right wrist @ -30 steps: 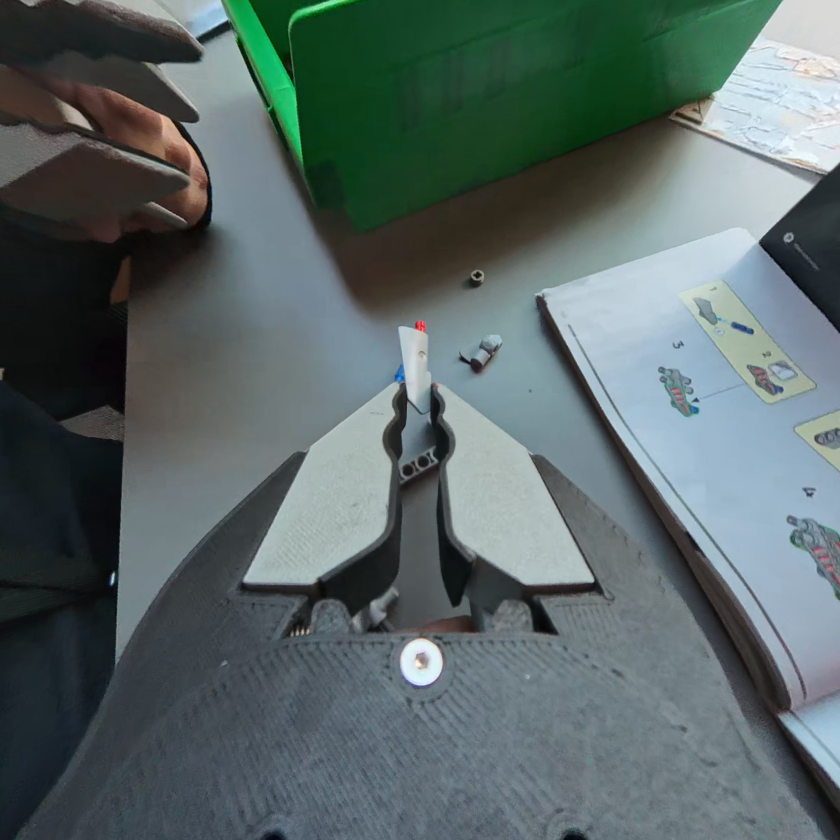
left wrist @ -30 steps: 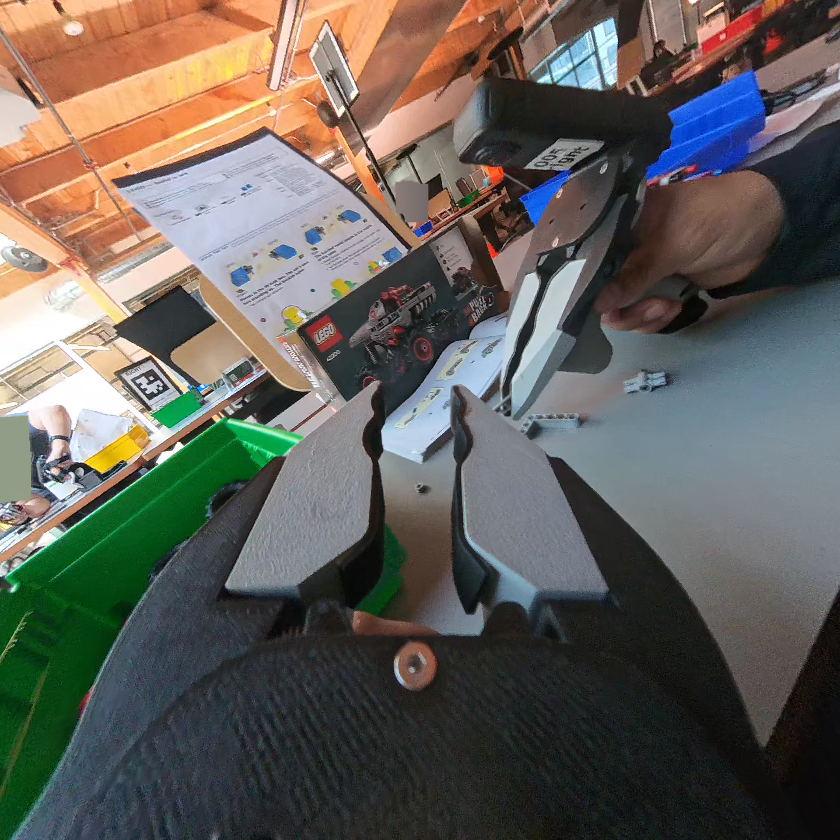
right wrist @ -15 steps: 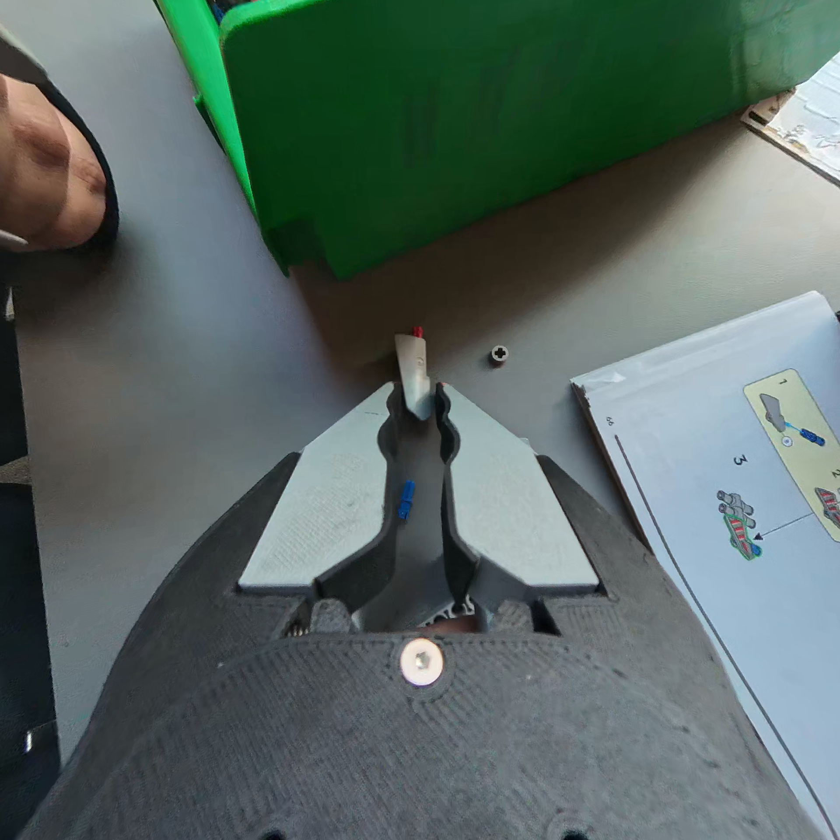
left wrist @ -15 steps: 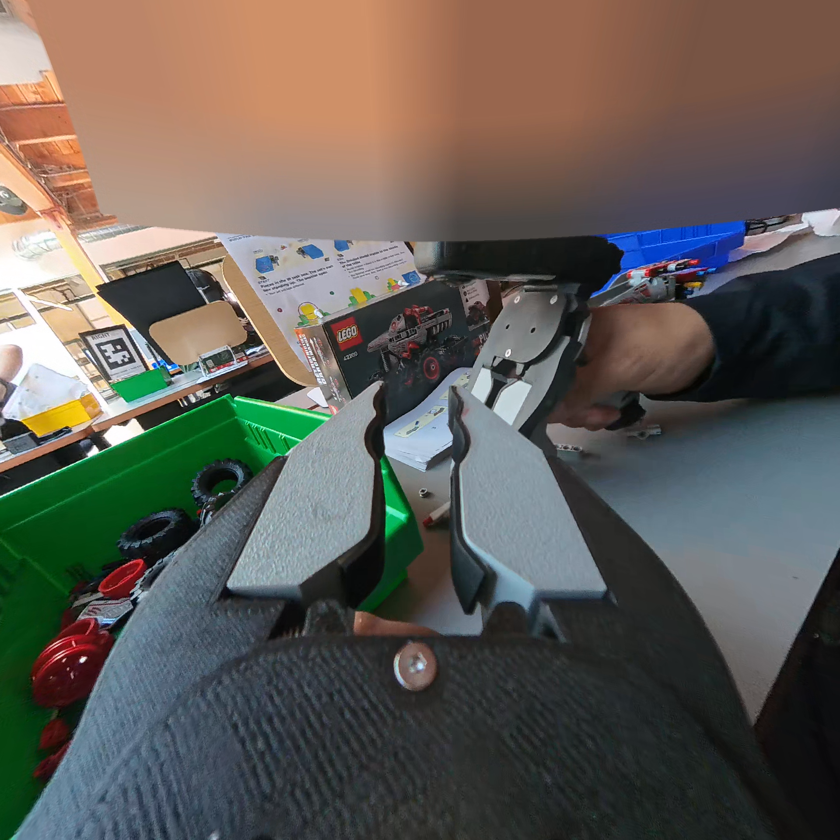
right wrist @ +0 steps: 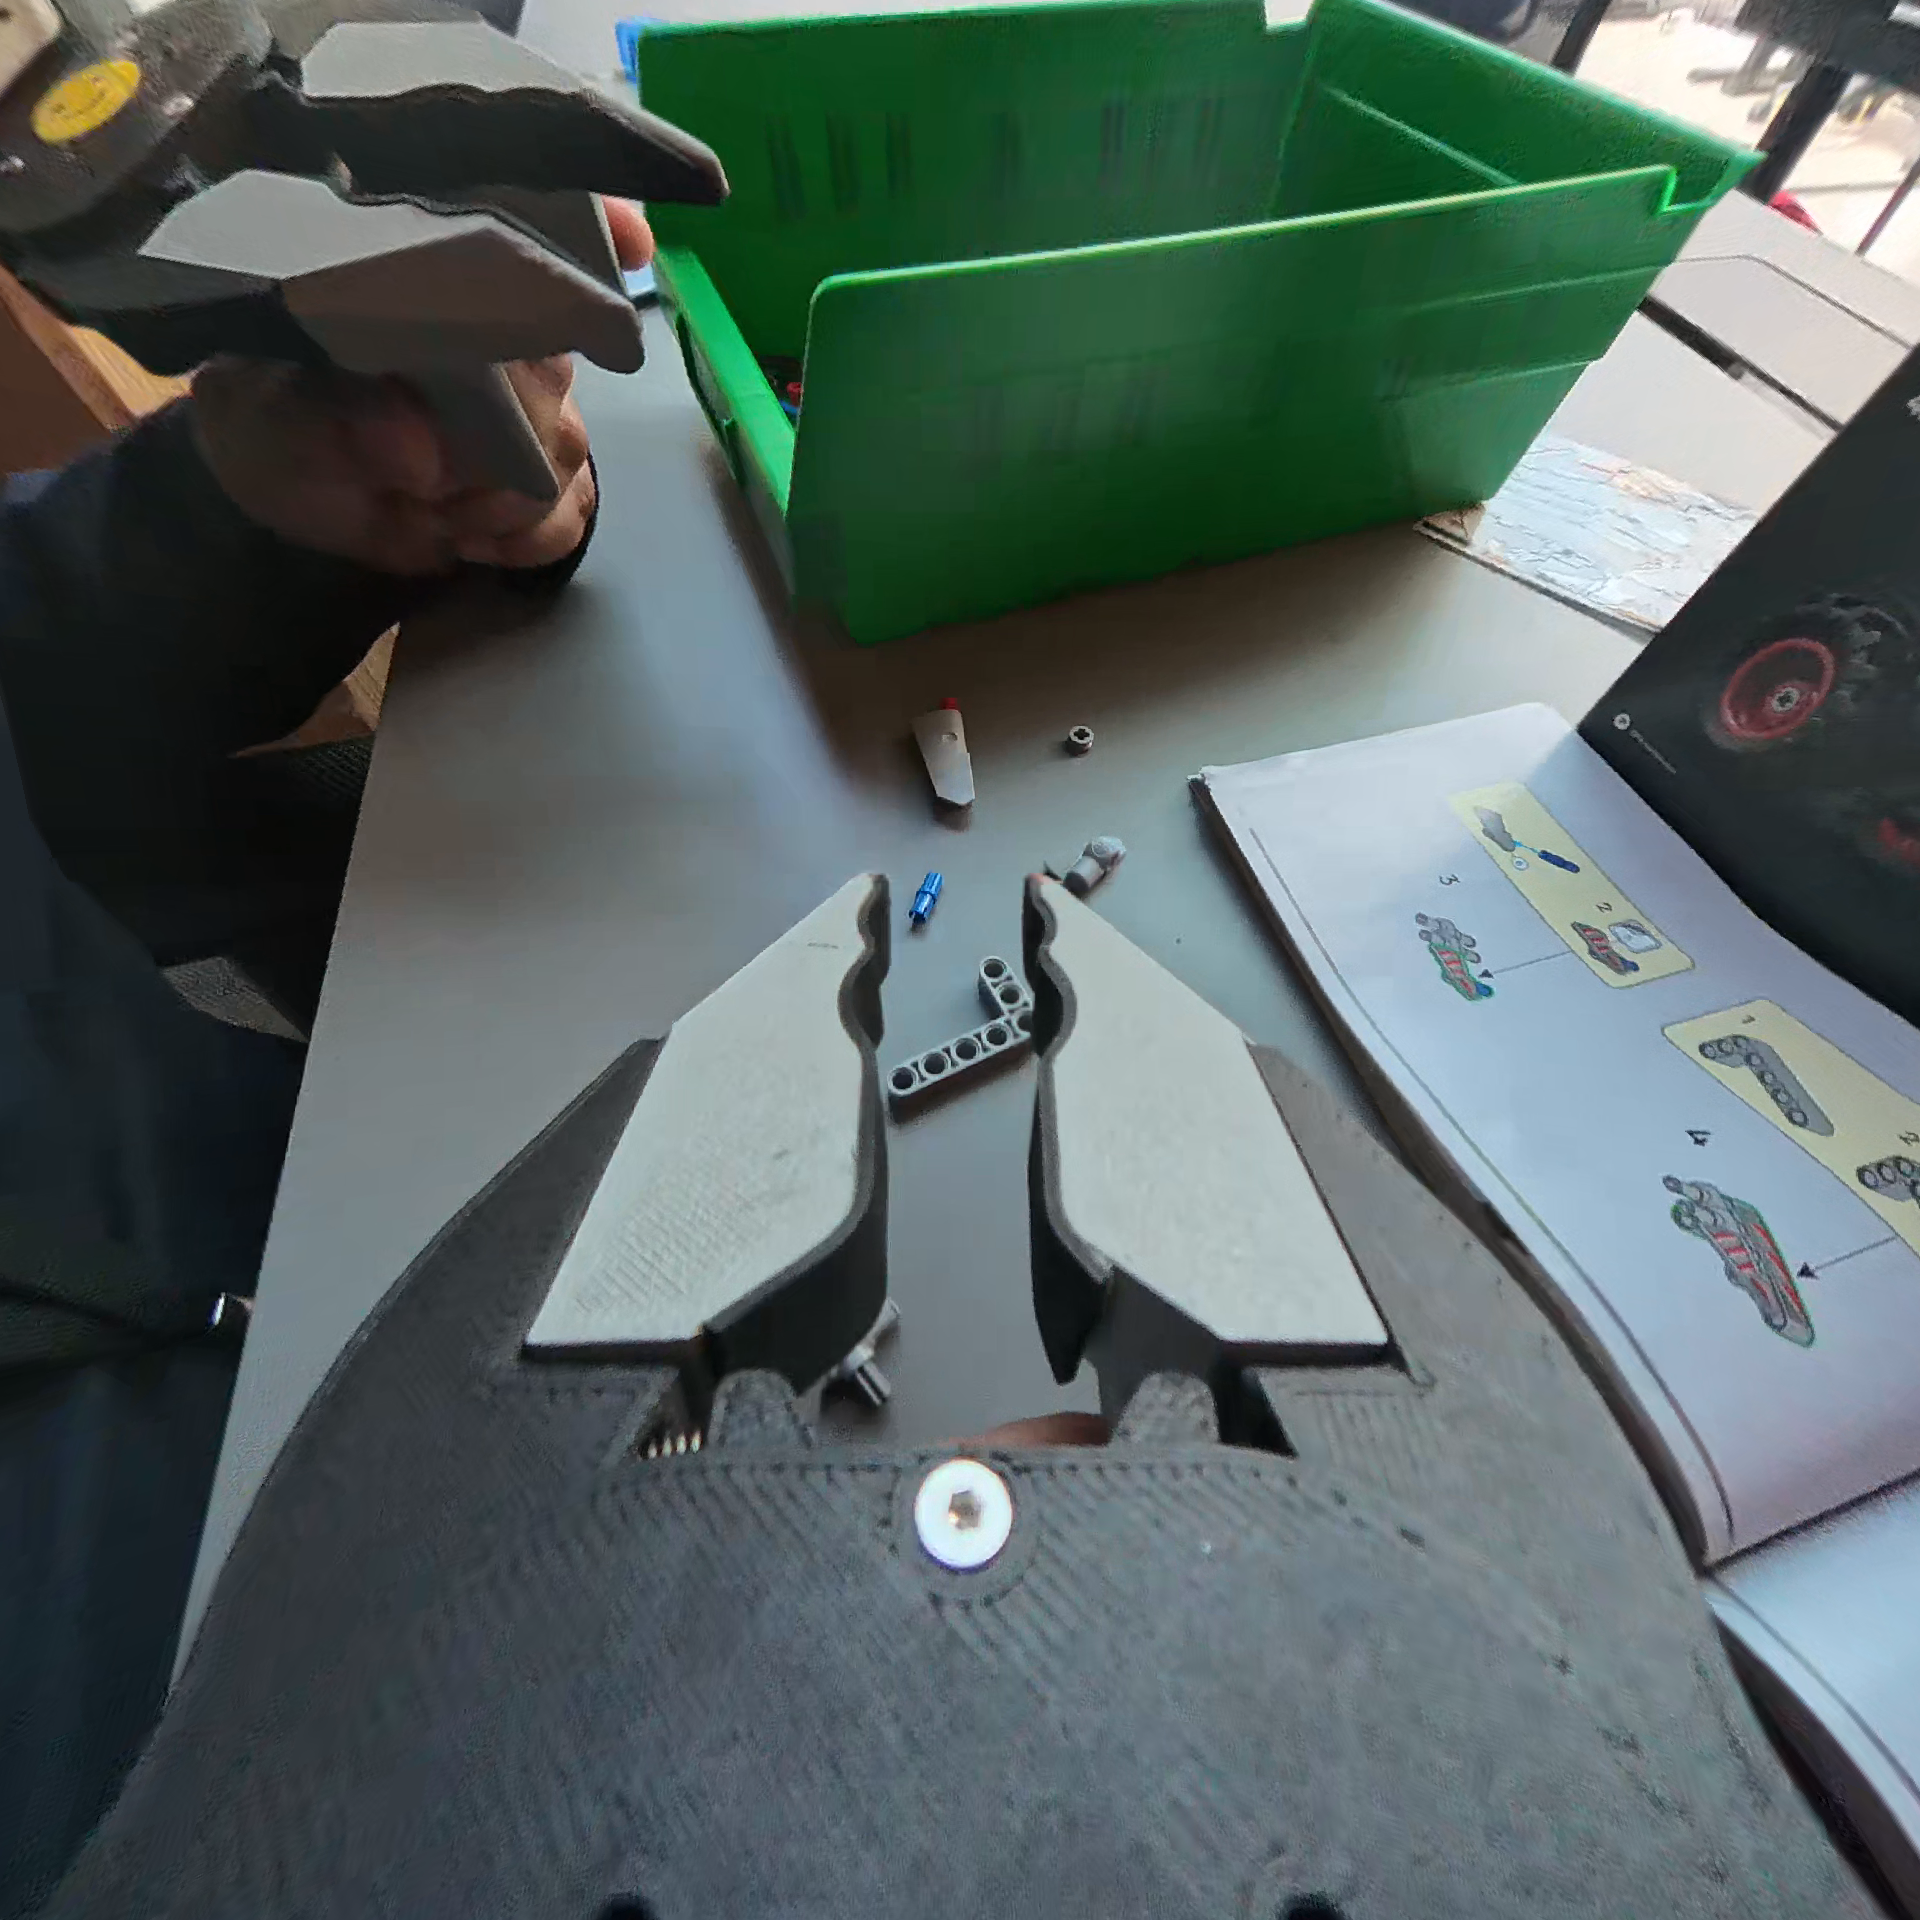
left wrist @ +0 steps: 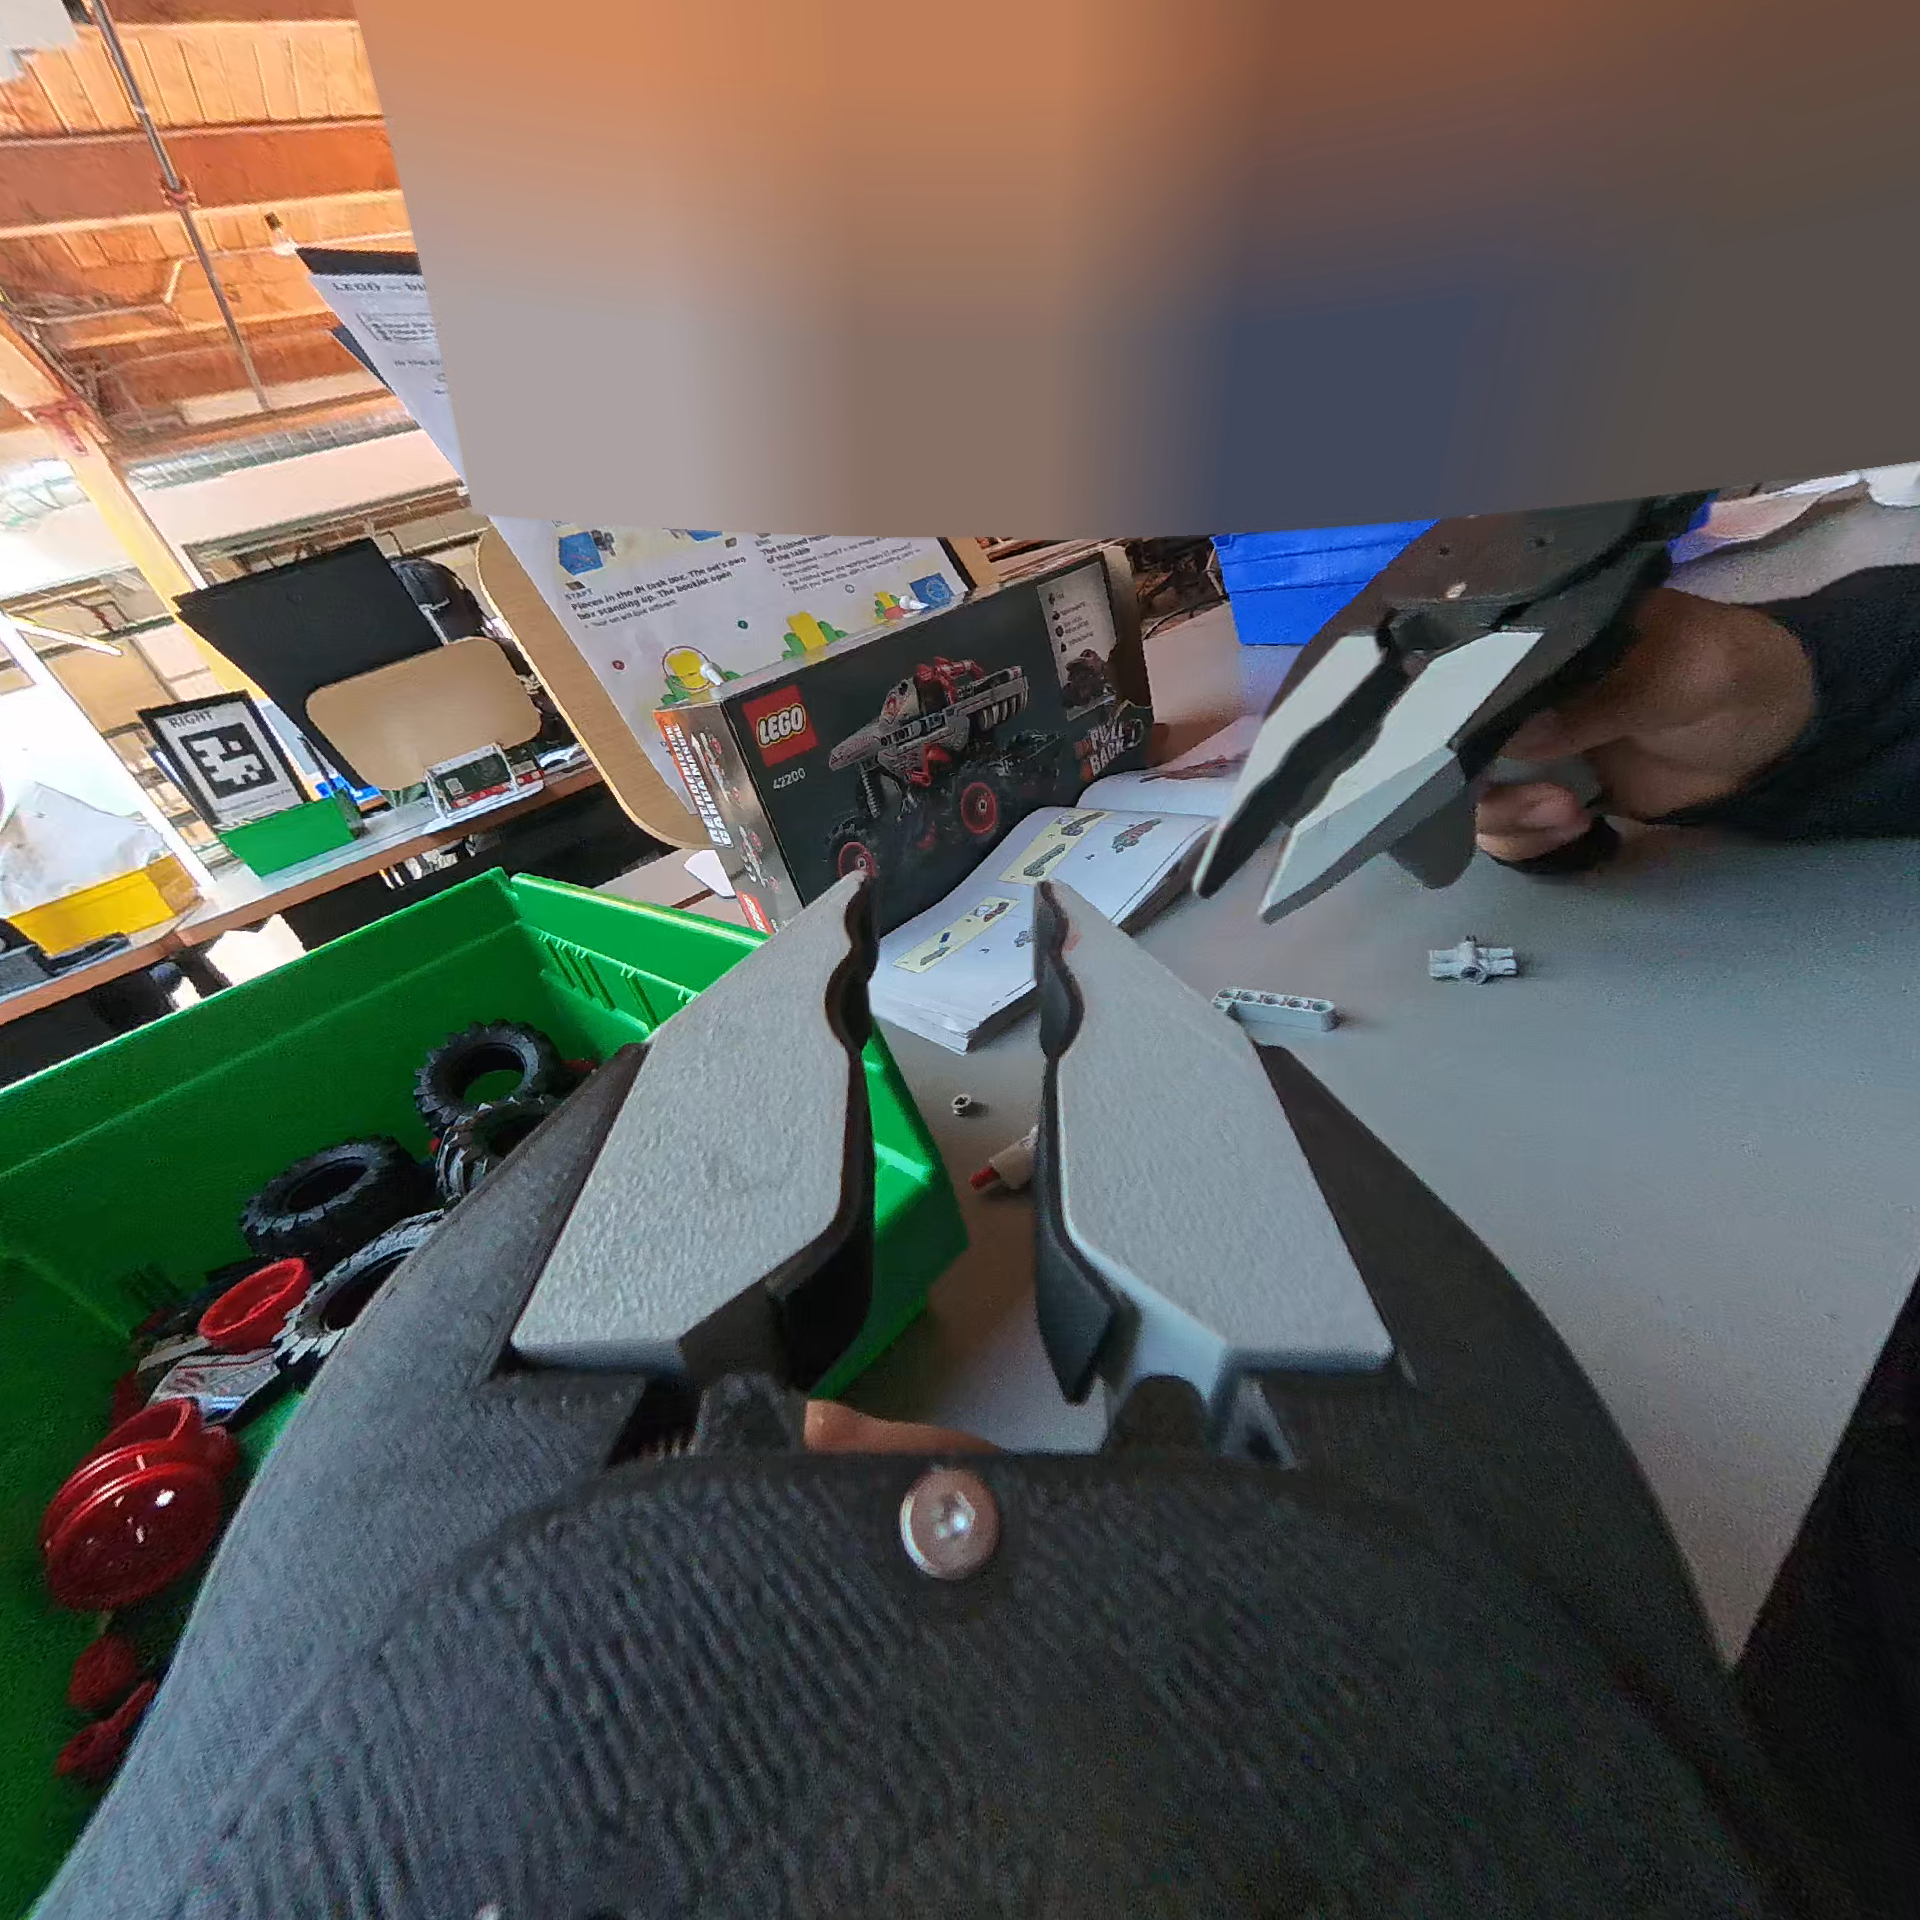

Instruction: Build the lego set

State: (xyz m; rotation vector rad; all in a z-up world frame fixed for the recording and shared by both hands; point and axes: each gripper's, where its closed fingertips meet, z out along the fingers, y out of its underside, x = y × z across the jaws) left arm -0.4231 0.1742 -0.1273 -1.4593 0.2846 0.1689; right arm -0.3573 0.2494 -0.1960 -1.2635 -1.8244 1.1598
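In the right wrist view my right gripper (right wrist: 957, 899) is open and empty, raised above the grey table. Below it lie a grey L-shaped beam (right wrist: 961, 1042), a blue pin (right wrist: 924, 899), a pale wedge piece with a red pin (right wrist: 945, 757), a small grey connector (right wrist: 1093, 861) and a tiny bush (right wrist: 1080, 741). My left gripper (left wrist: 951, 912) is open and empty, held over the near corner of the green bin (left wrist: 312, 1039). The right gripper (left wrist: 1236, 899) shows far right in the left wrist view, above the beam (left wrist: 1275, 1006).
The green bin (right wrist: 1195, 436) holds black tyres (left wrist: 332, 1195) and red wheel hubs (left wrist: 130, 1507). An open instruction booklet (right wrist: 1558, 1091) lies right of the parts. The set's box (left wrist: 914, 727) stands behind it. Another grey connector (left wrist: 1472, 961) lies on the table. Left tips to right tips: about 12 cm. My right gripper's tips are some 6 cm from the blue pin (right wrist: 924, 899). My left tips are about 15 cm from the small grey connector (right wrist: 1093, 861), my right tips only 7 cm. My right tips are roughly 11 cm from the tiny bush (right wrist: 1080, 741).
My right gripper opened, let go of the wedge piece, and pulled back and up. The wedge now lies on the table. My left gripper tilted down toward the bin.
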